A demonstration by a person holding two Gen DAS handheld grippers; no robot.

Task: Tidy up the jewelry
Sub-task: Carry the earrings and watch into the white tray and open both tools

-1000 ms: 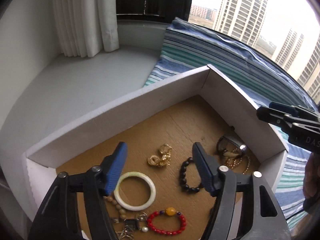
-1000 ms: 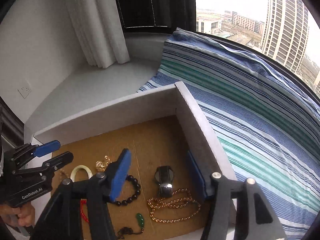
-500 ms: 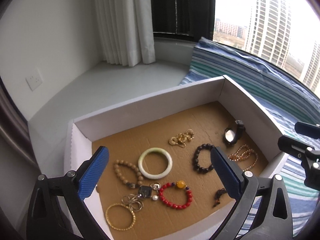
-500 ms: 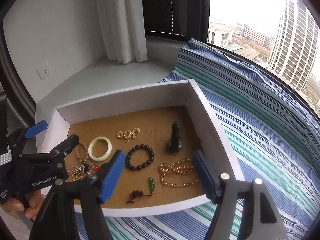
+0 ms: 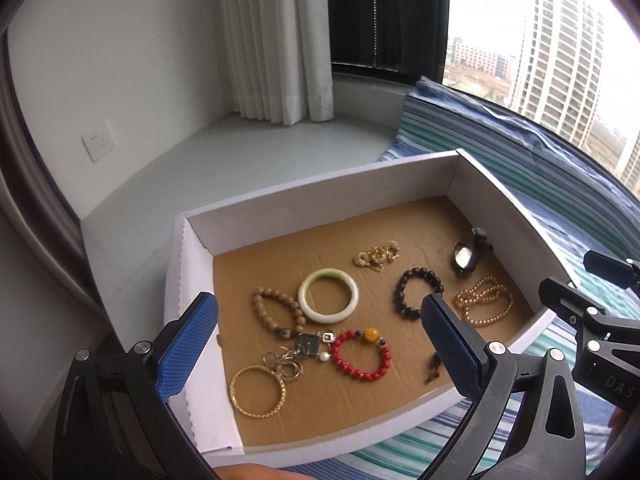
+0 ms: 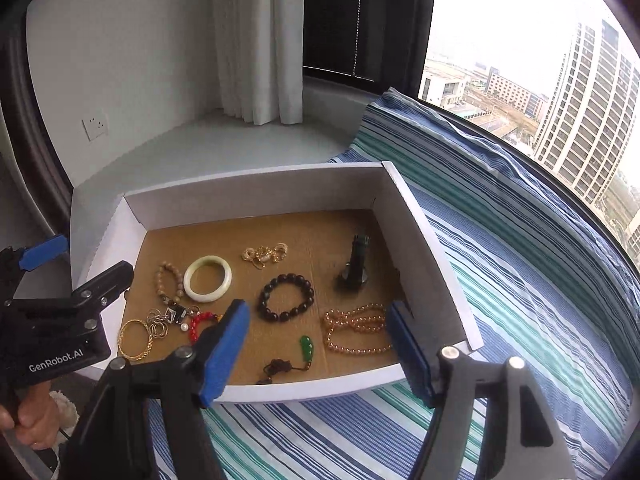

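A white box with a brown floor (image 5: 320,196) (image 6: 256,188) holds jewelry: a pale jade bangle (image 5: 328,295) (image 6: 208,278), a dark bead bracelet (image 5: 418,292) (image 6: 286,297), a red bead bracelet (image 5: 360,354), a gold bangle (image 5: 258,390) (image 6: 136,338), a gold bead necklace (image 5: 484,306) (image 6: 358,328), a black watch (image 5: 468,254) (image 6: 356,264), a green pendant (image 6: 307,346). My left gripper (image 5: 316,344) is open and empty above the box's near side. My right gripper (image 6: 318,354) is open and empty over the box's front edge.
The box lies on a blue and green striped cloth (image 6: 520,264) on a window seat. A grey ledge (image 5: 240,152), a white curtain (image 5: 276,40) and a wall socket (image 5: 98,146) are behind. The window is at the right.
Both grippers have pulled back and up from the box, so the whole box and all the jewelry now show. The left jaws stand wider than a second ago.
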